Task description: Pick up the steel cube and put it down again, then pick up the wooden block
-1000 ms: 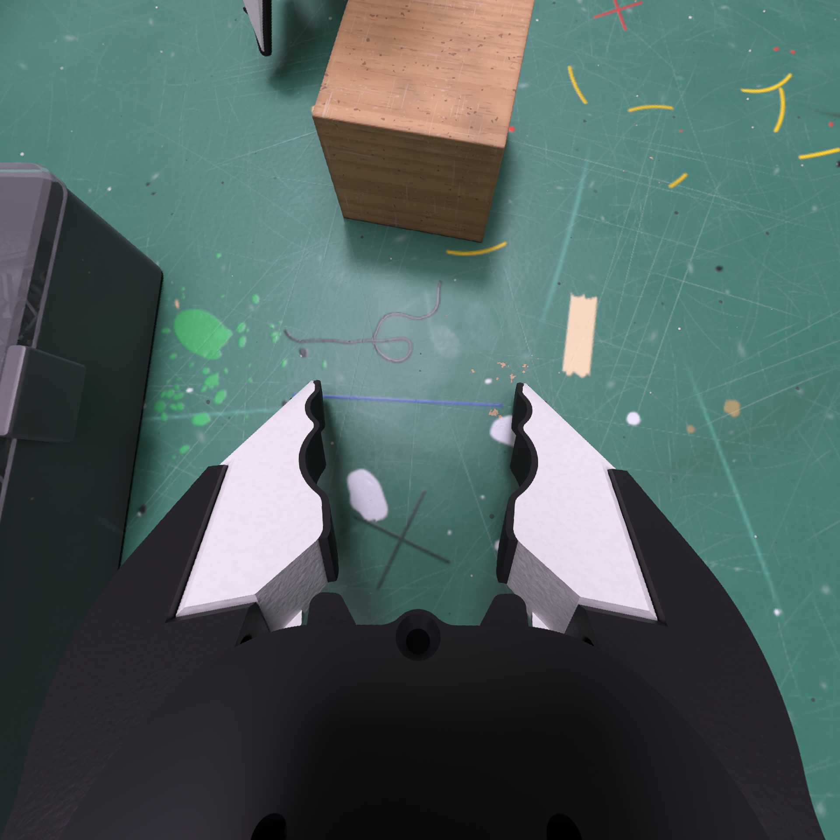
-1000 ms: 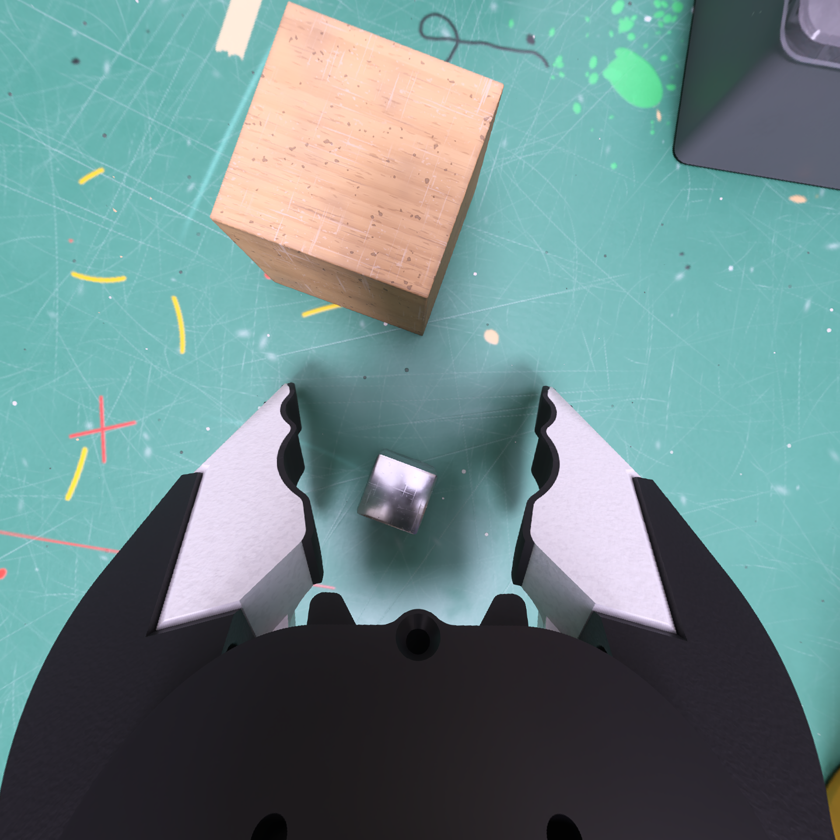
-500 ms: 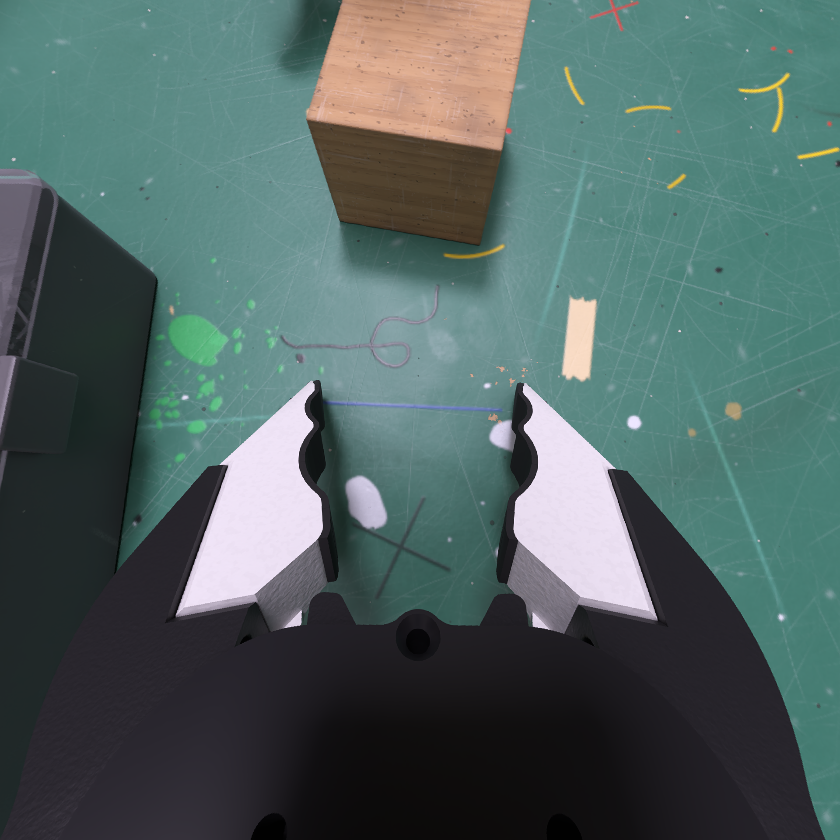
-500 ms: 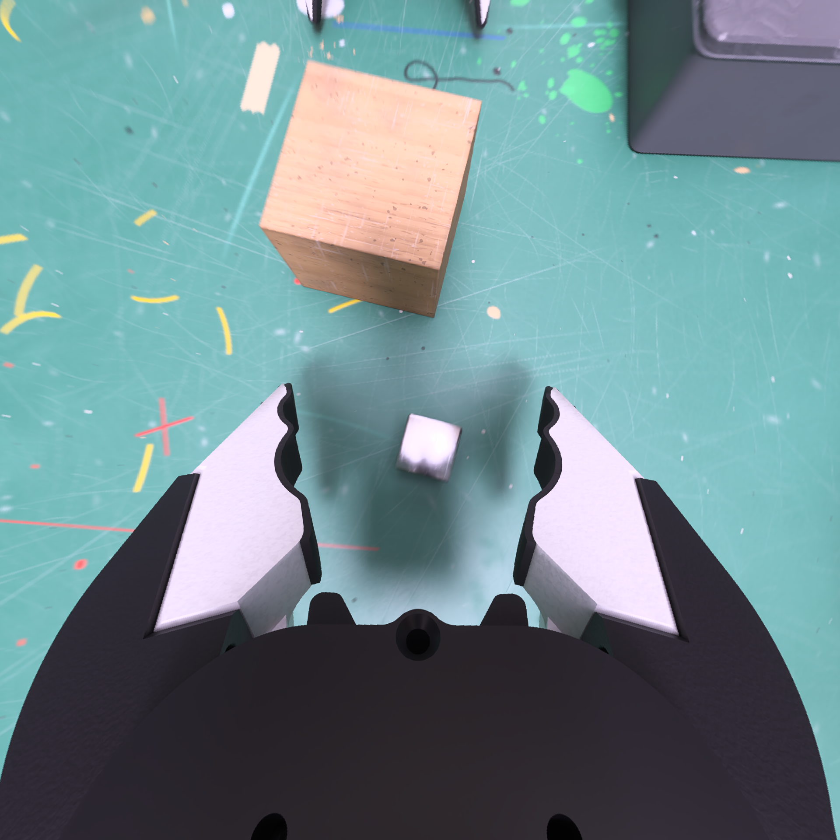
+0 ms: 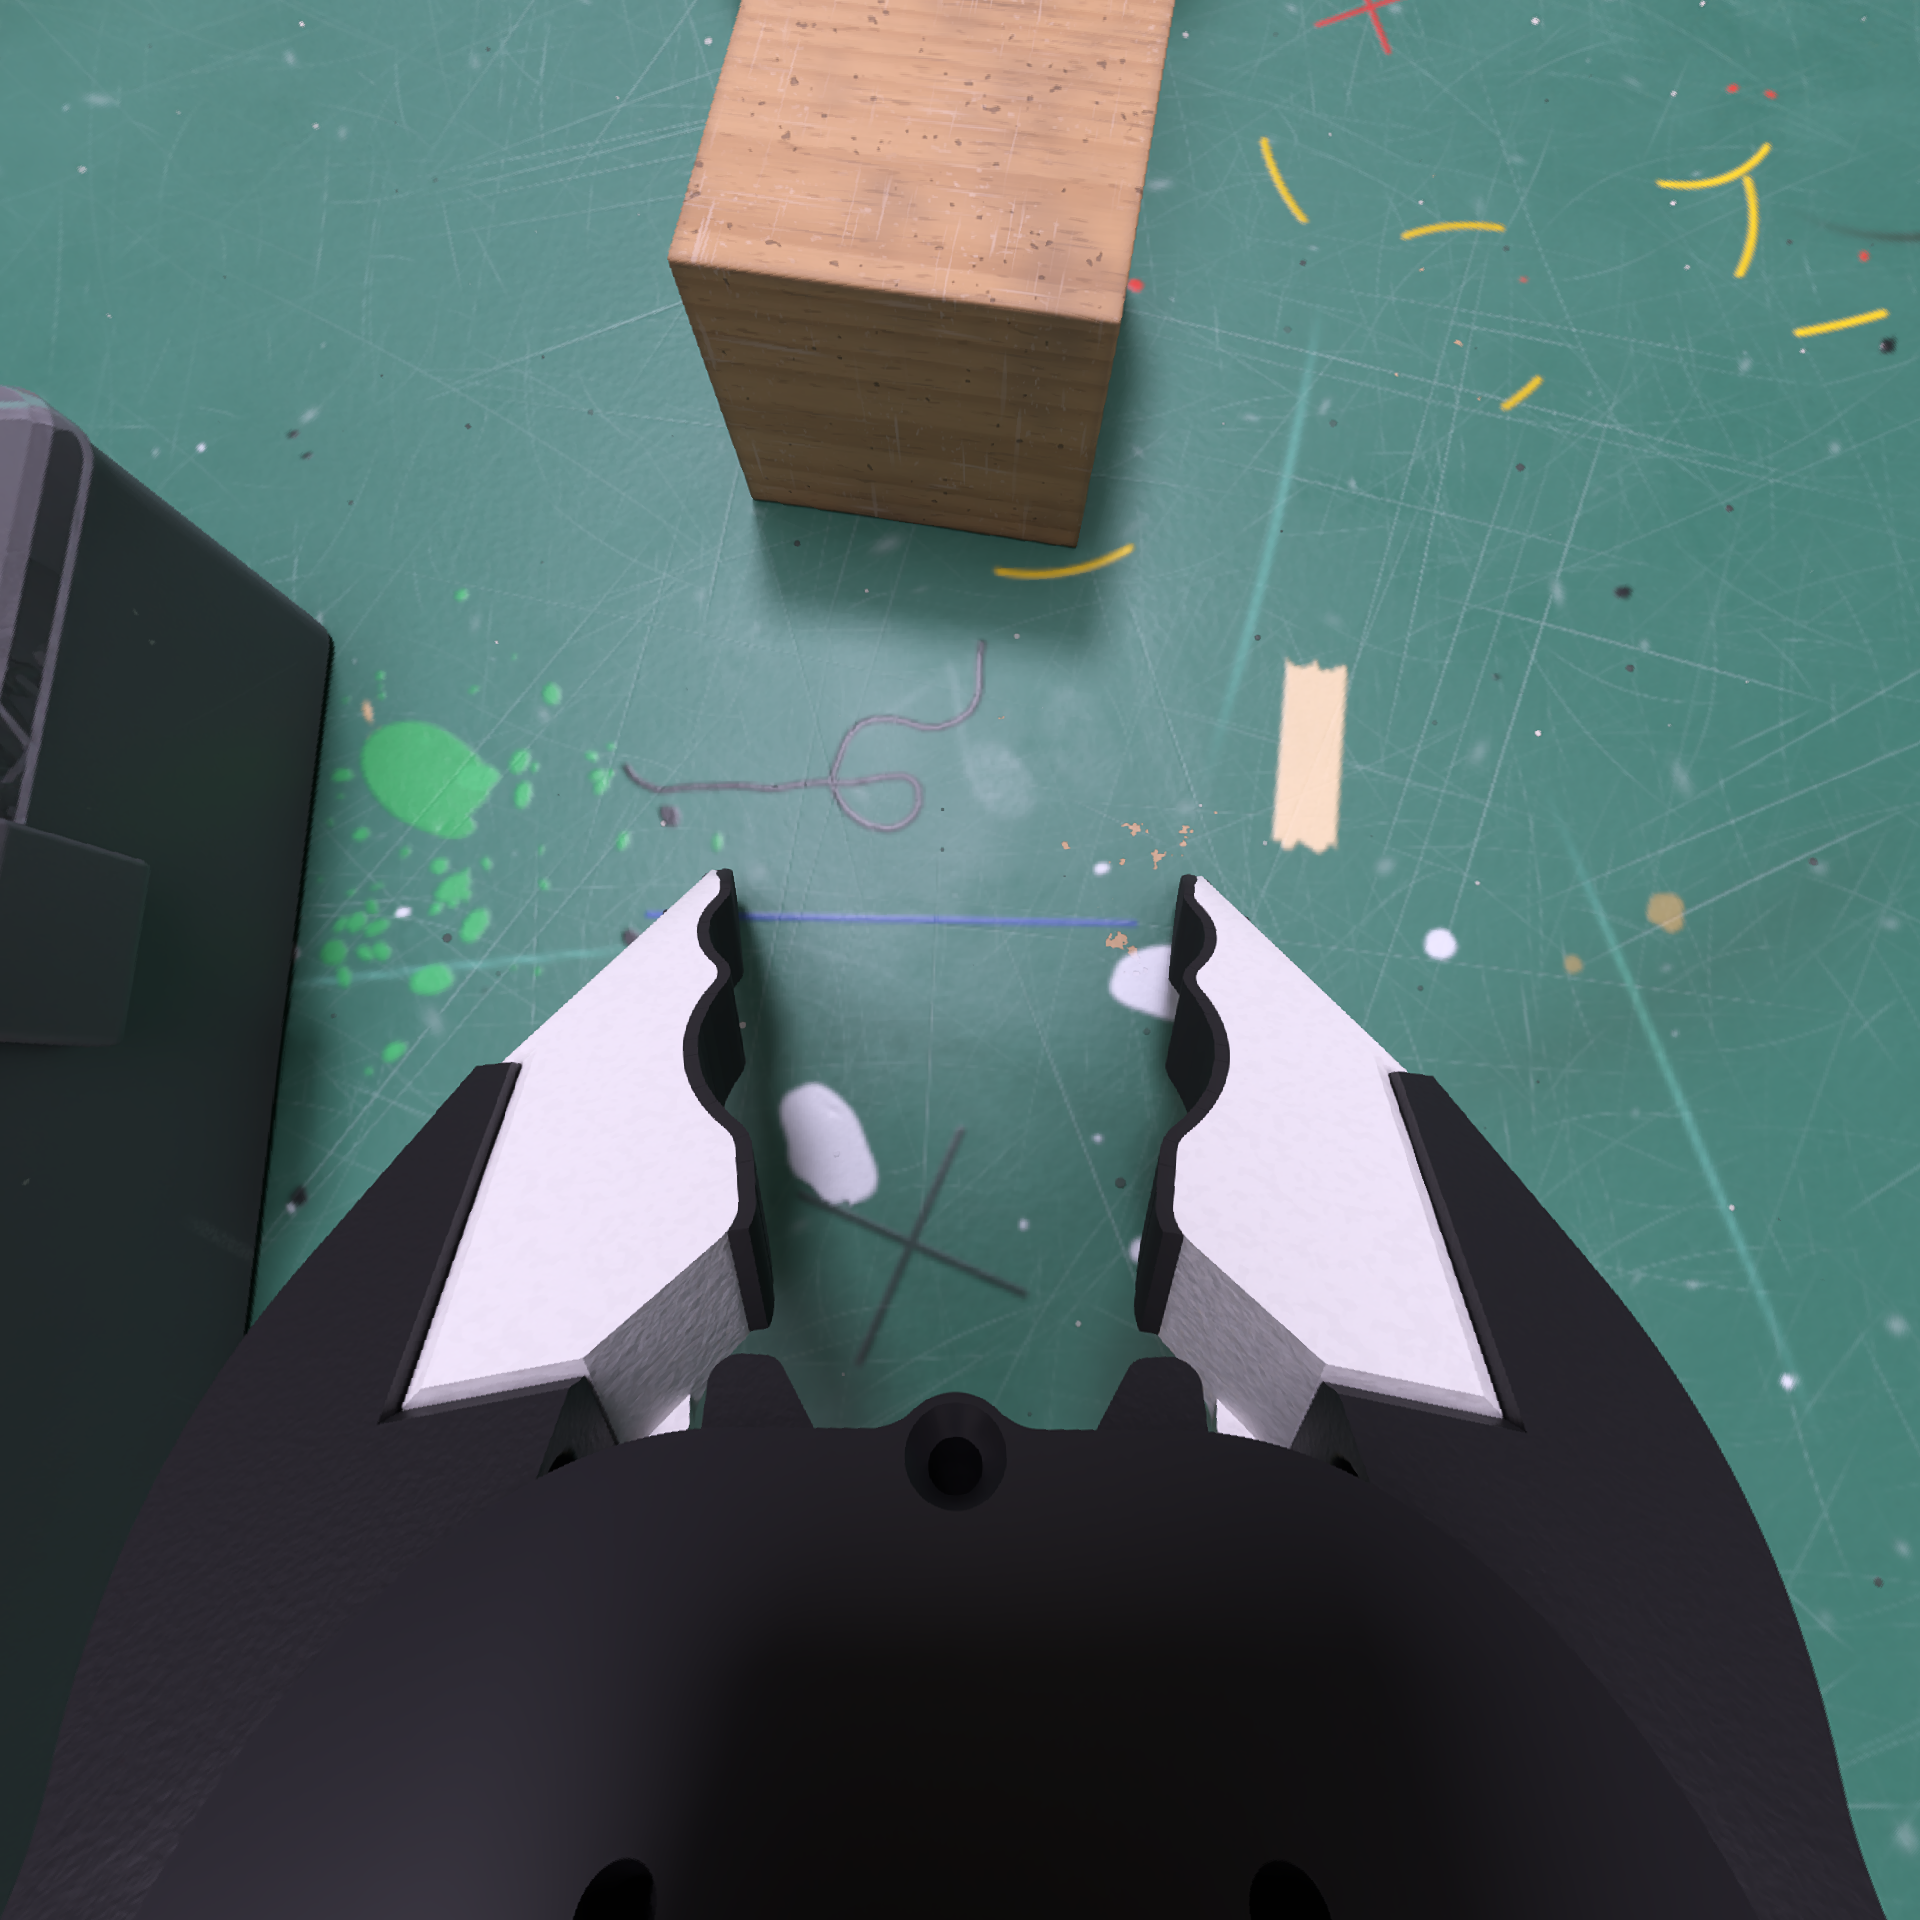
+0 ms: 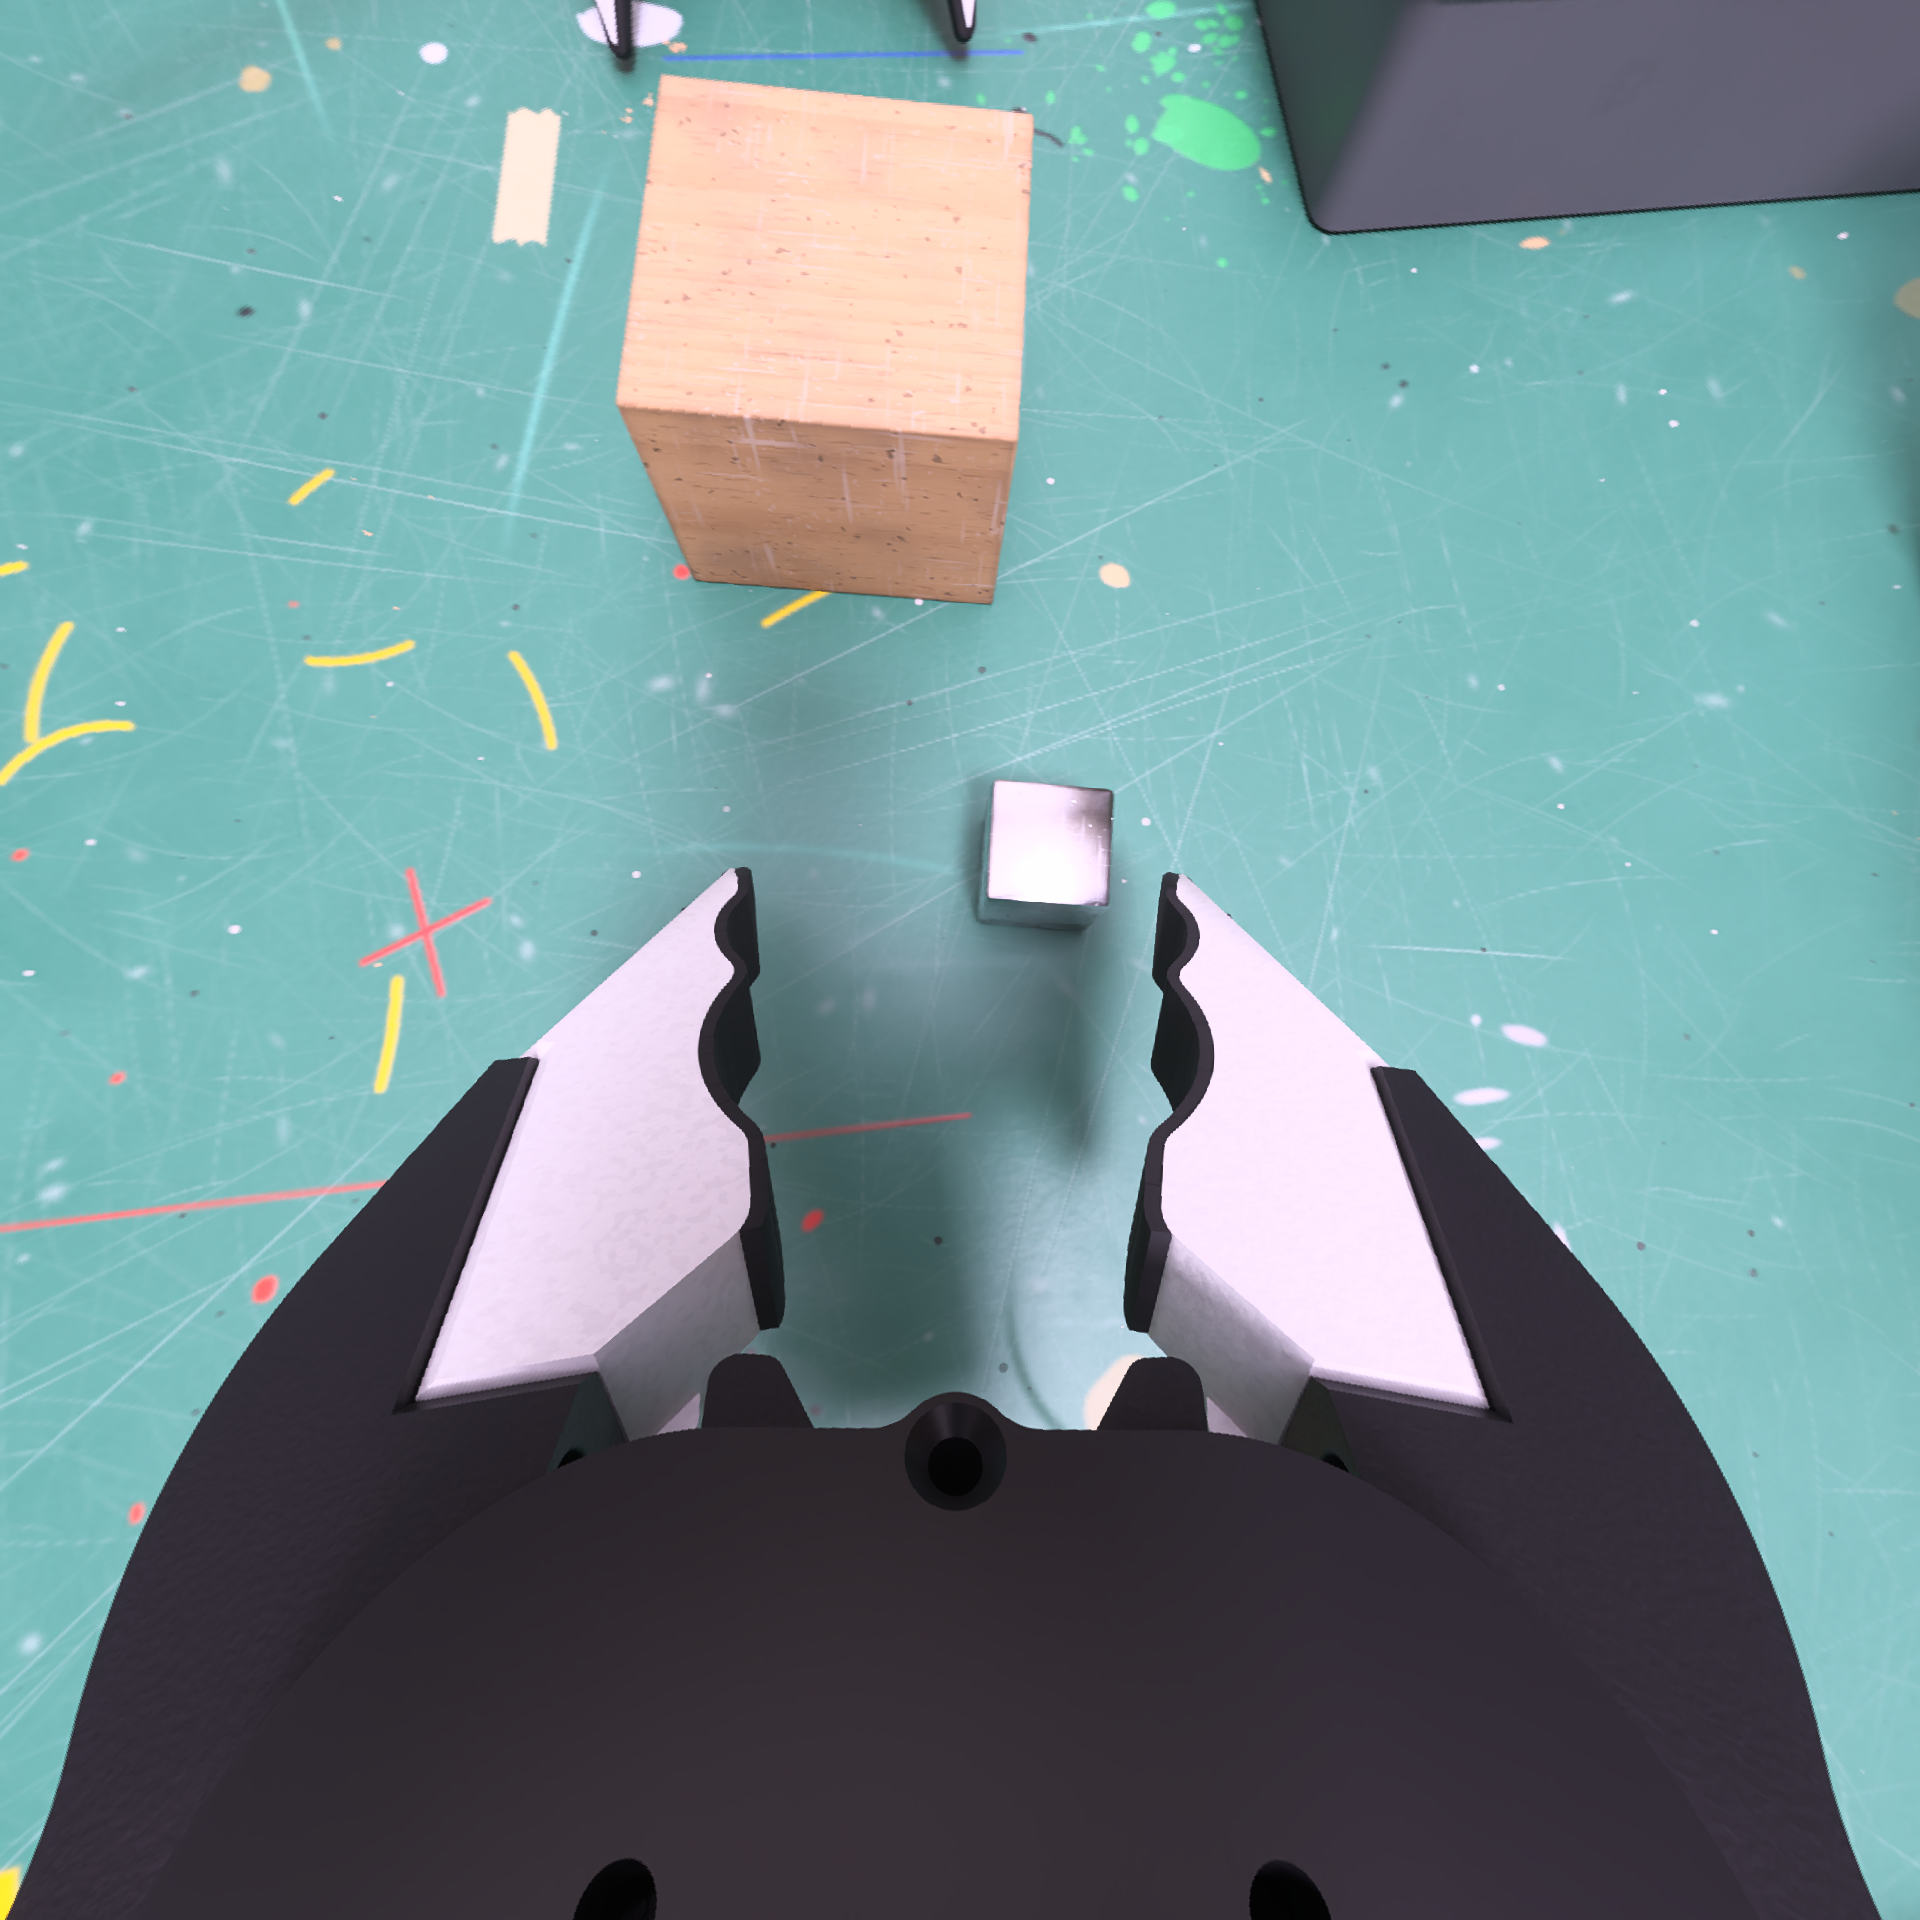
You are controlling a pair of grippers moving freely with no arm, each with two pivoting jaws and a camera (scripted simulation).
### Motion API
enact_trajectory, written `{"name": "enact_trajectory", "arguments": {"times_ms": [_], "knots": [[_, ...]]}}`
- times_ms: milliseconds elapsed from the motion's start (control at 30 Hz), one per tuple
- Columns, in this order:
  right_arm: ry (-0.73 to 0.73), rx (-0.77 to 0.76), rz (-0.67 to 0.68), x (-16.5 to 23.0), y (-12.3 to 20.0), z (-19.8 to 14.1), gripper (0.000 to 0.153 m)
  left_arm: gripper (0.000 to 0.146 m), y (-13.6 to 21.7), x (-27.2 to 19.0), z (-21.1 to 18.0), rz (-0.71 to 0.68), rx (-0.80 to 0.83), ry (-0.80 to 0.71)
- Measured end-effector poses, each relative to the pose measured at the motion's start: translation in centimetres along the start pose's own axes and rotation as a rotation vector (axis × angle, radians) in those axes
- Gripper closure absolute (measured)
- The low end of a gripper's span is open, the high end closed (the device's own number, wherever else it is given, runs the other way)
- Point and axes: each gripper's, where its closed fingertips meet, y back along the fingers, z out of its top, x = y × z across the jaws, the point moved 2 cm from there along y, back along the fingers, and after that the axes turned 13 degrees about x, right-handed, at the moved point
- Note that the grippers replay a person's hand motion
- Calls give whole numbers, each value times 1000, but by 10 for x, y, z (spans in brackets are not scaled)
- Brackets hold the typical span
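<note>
Right tool (image 6: 954, 883) spread wide, empty; steel cube (image 6: 1047, 852) resting on green bench (image 6: 1455, 623) just beyond fingertips; wooden block (image 6: 826, 343) farther ahead; left tool (image 5: 954, 888) also spread, empty.

The left hand-held gripper (image 5: 956, 904) points forward and down, its two white fingers (image 5: 613, 1132) spread wide with nothing between them. Black wavy pads line the inner faces, and the black body fills the near part of its own view. The right hand-held gripper (image 6: 954, 894) is posed the same way, fingers (image 6: 1299, 1164) parted and empty, tips clear of any contact. At the far edge of the right wrist view, two fingertips (image 6: 621, 26) of the left hand-held gripper (image 6: 792, 26) show, also apart, facing the right one.
</note>
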Motion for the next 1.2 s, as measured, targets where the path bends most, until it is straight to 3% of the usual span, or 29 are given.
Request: {"name": "enact_trajectory", "arguments": {"times_ms": [467, 867, 967, 1067, 1200], "knots": [[27, 55, -41, 0, -15, -3, 89, 62, -2, 2, 0, 3, -5, 3], [-19, 16, -113, -17, -21, 0, 103, 61, -3, 2, 1, 4, 13, 24], [-36, 3, -65, -18, -23, 1, 119, 61, -1, 2, -1, 9, 49, 50], [-19, 33, -95, -18, -22, 1, 125, 60, 7, 1, -3, 41, 68, 87], [-52, 42, -174, -7, -10, 14, 125, 60, 32, -13, 3, 59, -46, 195]]}}
